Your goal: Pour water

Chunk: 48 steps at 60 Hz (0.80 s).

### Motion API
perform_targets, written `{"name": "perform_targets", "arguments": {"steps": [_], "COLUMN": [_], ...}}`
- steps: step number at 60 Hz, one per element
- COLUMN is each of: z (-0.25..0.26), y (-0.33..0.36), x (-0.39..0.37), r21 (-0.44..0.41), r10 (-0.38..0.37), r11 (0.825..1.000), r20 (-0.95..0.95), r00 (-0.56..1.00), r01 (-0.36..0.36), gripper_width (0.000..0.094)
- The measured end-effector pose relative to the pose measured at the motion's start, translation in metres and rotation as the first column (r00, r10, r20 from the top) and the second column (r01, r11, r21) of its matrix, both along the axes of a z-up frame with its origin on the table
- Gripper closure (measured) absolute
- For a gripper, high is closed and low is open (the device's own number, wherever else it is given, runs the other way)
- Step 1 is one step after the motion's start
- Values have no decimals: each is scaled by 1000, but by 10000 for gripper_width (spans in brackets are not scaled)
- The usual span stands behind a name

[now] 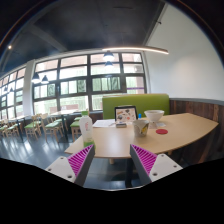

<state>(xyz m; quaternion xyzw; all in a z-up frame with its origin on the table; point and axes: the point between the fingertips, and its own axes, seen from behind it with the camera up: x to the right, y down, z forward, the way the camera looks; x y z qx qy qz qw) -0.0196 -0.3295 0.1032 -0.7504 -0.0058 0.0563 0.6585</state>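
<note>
White tool (112,160); striped magenta pads (80,158)

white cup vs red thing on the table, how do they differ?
The white cup stands upright on the wooden table; the red thing lies flat. The cup is white and taller; the red thing is red and low, disc-like. The cup sits farther from the open gripper; the red thing is nearer. Both rest on the table, beyond the fingers.

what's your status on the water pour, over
Gripper open, empty, held short of the wooden table. White cup and red coaster beyond the fingers. White container on the table's other side. Nothing blocking.
</note>
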Motion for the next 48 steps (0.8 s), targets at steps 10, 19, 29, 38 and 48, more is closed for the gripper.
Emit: {"name": "perform_targets", "arguments": {"steps": [10, 19, 29, 38, 48], "z": [-1, -6, -13, -11, -5], "y": [-1, 15, 47, 93, 154], "x": [-11, -24, -63, -100, -129], "r21": [2, 11, 36, 69, 90], "r10": [16, 32, 77, 87, 31], "r11": [1000, 999, 996, 994, 995], "r20": [12, -1, 5, 24, 38], "r00": [1000, 999, 997, 996, 999], "r01": [-16, -32, -77, -88, -35], "gripper_width": [152, 151, 150, 151, 149]}}
